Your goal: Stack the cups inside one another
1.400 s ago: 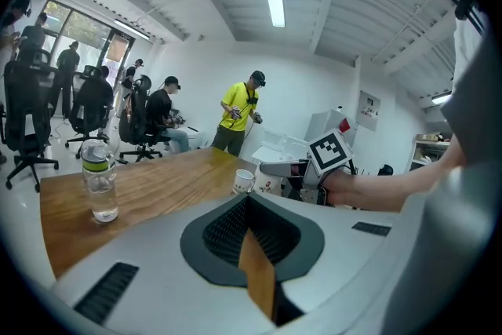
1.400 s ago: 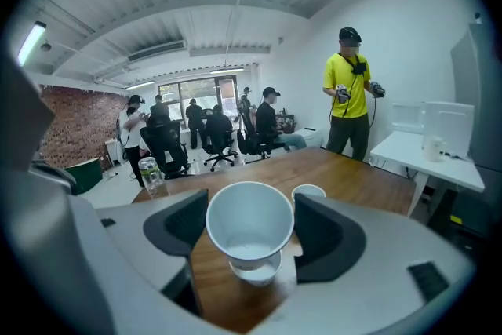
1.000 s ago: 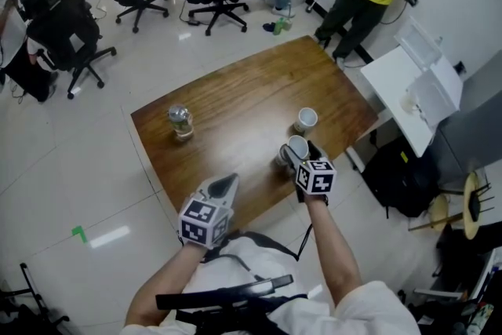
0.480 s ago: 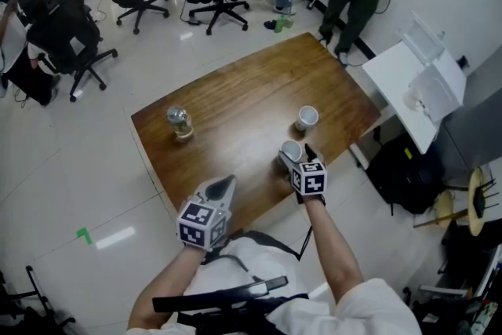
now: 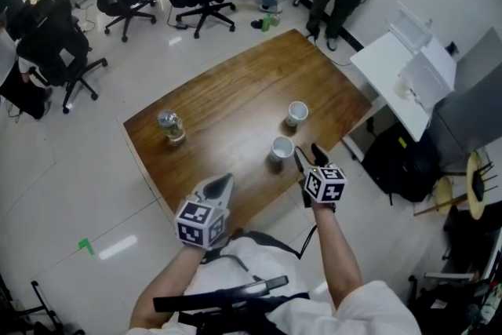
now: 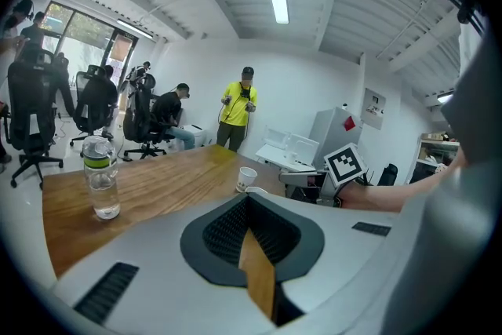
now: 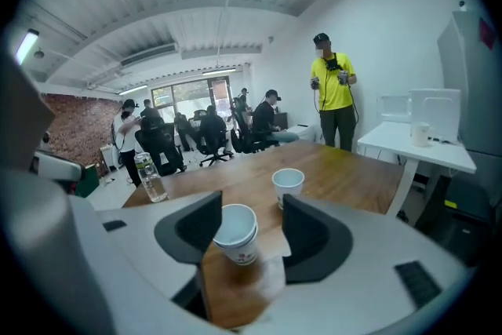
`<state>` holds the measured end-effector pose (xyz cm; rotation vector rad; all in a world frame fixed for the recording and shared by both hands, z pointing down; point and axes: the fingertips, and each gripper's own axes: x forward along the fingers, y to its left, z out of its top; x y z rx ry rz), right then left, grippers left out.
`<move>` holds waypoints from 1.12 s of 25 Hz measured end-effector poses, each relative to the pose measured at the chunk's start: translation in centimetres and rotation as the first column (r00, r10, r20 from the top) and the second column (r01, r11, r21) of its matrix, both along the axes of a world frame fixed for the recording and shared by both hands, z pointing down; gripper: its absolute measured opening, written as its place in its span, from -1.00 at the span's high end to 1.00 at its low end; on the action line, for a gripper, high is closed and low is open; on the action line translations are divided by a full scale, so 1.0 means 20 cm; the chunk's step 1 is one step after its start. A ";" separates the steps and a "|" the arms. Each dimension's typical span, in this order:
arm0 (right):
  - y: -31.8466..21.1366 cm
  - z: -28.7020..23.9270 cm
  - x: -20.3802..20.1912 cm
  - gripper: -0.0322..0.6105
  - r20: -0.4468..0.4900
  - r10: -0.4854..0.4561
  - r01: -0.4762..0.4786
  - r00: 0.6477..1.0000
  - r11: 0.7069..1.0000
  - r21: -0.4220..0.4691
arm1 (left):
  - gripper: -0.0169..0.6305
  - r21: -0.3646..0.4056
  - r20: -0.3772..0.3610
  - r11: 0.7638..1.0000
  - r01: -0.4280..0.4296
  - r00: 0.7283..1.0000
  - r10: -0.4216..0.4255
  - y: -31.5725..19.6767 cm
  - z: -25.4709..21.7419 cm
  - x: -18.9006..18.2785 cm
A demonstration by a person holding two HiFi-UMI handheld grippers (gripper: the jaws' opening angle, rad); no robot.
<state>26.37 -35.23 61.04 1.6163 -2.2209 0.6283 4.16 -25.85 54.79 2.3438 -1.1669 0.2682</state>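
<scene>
From where I stand, the pair of nested cups sits upright on the wooden table. A double rim shows in the right gripper view, so it looks like one white cup set inside another. Everything else is easiest to place from that pair.

The right gripper hovers just beside the pair, on the side nearer the person holding it, and points at it on a downward slant. Its jaws stand apart and have just been closing. In its own view the pair lines up with the gap, close to the left-hand jaw, but neither pad presses on it, and the head view shows the tips just short of it.

A single white cup stands near the pair, a little farther from the person, upright and not touching it. A clear water bottle stands well apart from the pair, toward the opposite side of the table.

The left gripper hangs well apart from the pair, at the table edge nearest the person. Its jaws are pressed together with nothing between them.
</scene>
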 end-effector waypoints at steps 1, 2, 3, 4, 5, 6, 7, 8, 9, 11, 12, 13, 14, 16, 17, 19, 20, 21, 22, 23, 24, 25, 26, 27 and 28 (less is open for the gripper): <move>0.02 -0.01 0.02 0.21 -0.005 0.013 -0.013 1.000 1.000 0.008 | 0.95 0.000 -0.001 1.000 -0.004 1.000 0.004 0.00 0.00 0.01; 0.05 -0.02 0.04 0.27 -0.014 0.026 -0.026 1.000 1.000 0.016 | 0.95 0.001 -0.002 1.000 -0.009 1.000 0.009 0.00 0.00 0.02; 0.08 -0.03 0.06 0.50 -0.023 0.041 -0.040 0.999 0.999 0.025 | 0.95 0.002 -0.003 1.000 -0.014 1.000 0.014 0.00 0.00 0.03; 0.10 -0.03 0.08 0.71 -0.030 0.053 -0.052 0.998 0.998 0.031 | 0.95 0.003 -0.004 1.000 -0.019 1.000 0.019 0.01 -0.01 0.04; 0.12 -0.03 0.10 0.74 -0.033 0.062 -0.061 0.998 0.998 0.034 | 0.95 0.003 -0.005 1.000 -0.024 1.000 0.024 0.01 -0.01 0.04; 0.13 -0.03 0.11 0.74 -0.034 0.070 -0.069 0.997 0.997 0.033 | 0.95 0.004 -0.006 1.000 -0.029 1.000 0.029 0.01 -0.01 0.05; 0.14 -0.03 0.12 0.74 -0.035 0.077 -0.076 0.996 0.997 0.031 | 0.95 0.004 -0.007 0.999 -0.034 0.999 0.034 0.01 -0.01 0.06; 0.15 -0.02 0.13 0.68 -0.036 0.083 -0.082 0.996 0.996 0.031 | 0.95 0.005 -0.007 0.999 -0.040 0.999 0.040 0.01 -0.01 0.06; 0.14 -0.03 0.14 0.62 -0.036 0.087 -0.086 0.996 0.996 0.033 | 0.95 0.006 -0.006 0.999 -0.044 0.999 0.044 0.01 -0.01 0.07; 0.12 -0.04 0.16 0.61 -0.039 0.089 -0.088 0.995 0.995 0.039 | 0.95 0.007 -0.004 0.999 -0.049 0.999 0.049 0.00 -0.02 0.08; 0.10 -0.05 0.17 0.61 -0.041 0.088 -0.086 0.995 0.995 0.042 | 0.95 0.008 -0.004 0.999 -0.050 0.999 0.050 -0.01 -0.02 0.09; 0.07 -0.05 0.18 0.61 -0.044 0.086 -0.084 0.995 0.995 0.046 | 0.95 0.008 -0.005 0.999 -0.051 0.999 0.051 -0.02 -0.02 0.10; 0.04 -0.06 0.19 0.61 -0.047 0.082 -0.080 0.996 0.996 0.049 | 0.95 0.009 -0.006 0.999 -0.052 0.999 0.052 -0.03 -0.02 0.11; -0.02 -0.06 0.20 0.61 -0.056 0.073 -0.070 0.996 0.996 0.054 | 0.95 0.011 -0.005 0.998 -0.054 0.999 0.054 -0.05 -0.02 0.13; -0.06 -0.06 0.21 0.61 -0.061 0.066 -0.063 0.996 0.997 0.054 | 0.95 0.013 -0.006 0.998 -0.053 0.999 0.054 -0.06 -0.02 0.13; -0.14 -0.06 0.22 0.61 -0.070 0.052 -0.049 0.996 0.997 0.054 | 0.95 0.014 -0.006 0.999 -0.050 0.999 0.050 -0.09 -0.02 0.15; -0.18 -0.06 0.23 0.61 -0.076 0.047 -0.043 0.996 0.998 0.054 | 0.95 0.014 -0.006 0.999 -0.047 0.999 0.047 -0.10 -0.02 0.15; -0.22 -0.06 0.24 0.61 -0.081 0.043 -0.038 0.996 0.998 0.055 | 0.95 0.014 -0.005 0.999 -0.044 0.999 0.044 -0.12 -0.02 0.16; -0.26 -0.05 0.25 0.60 -0.087 0.039 -0.034 0.995 0.998 0.056 | 0.95 0.013 -0.004 0.999 -0.040 0.999 0.040 -0.14 -0.01 0.17; -0.30 -0.05 0.27 0.60 -0.091 0.036 -0.031 0.995 0.998 0.055 | 0.95 0.011 -0.004 0.999 -0.036 0.999 0.037 -0.15 -0.01 0.17; -0.33 -0.05 0.28 0.60 -0.093 0.033 -0.028 0.995 0.998 0.053 | 0.95 0.010 -0.003 0.999 -0.033 0.999 0.033 -0.17 -0.01 0.18; -0.37 -0.05 0.29 0.56 -0.092 0.029 -0.025 0.995 0.998 0.049 | 0.95 0.009 -0.002 0.999 -0.031 1.000 0.031 -0.19 -0.01 0.18; -0.41 -0.04 0.29 0.49 -0.090 0.025 -0.021 0.996 0.999 0.043 | 0.95 0.008 -0.002 1.000 -0.028 1.000 0.028 -0.21 0.00 0.18; -0.44 -0.03 0.30 0.37 -0.088 0.020 -0.017 0.996 0.999 0.034 | 0.95 0.006 -0.002 1.000 -0.024 1.000 0.024 -0.23 0.00 0.18; -0.48 -0.01 0.29 0.19 -0.086 0.014 -0.012 0.996 1.000 0.022 | 0.95 0.003 -0.001 1.000 -0.020 1.000 0.020 -0.24 0.01 0.18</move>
